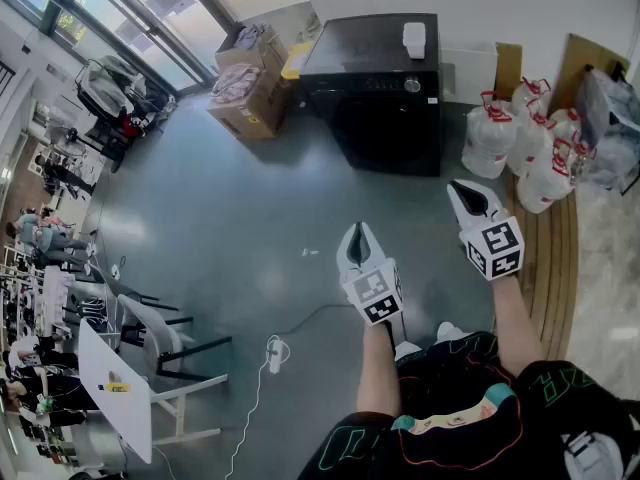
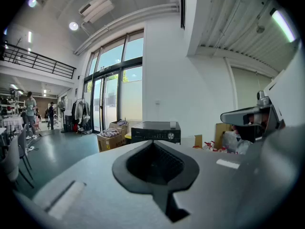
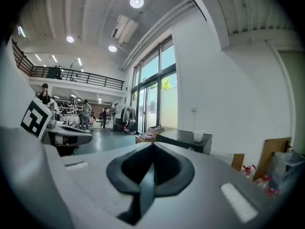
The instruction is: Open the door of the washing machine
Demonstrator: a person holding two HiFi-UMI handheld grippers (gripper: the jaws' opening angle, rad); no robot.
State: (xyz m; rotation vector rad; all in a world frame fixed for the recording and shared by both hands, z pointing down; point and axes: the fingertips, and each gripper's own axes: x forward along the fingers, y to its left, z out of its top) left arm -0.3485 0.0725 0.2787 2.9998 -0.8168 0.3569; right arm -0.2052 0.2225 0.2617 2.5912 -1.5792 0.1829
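The left gripper (image 1: 358, 236) and the right gripper (image 1: 463, 193) are both clenched, jaws pressed together with nothing between them. The black washing machine (image 1: 385, 88) stands well ahead of both sets of fingertips. Its closed door (image 1: 392, 136) faces them across open floor (image 1: 300, 198), and neither gripper touches it.

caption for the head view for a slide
Left gripper and right gripper, both shut, point toward the closed black washing machine

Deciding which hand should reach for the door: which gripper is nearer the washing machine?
Right, it seems. The right gripper is held farther forward, off the washing machine's right front corner; the left gripper hangs back, facing its front. Both are well short.
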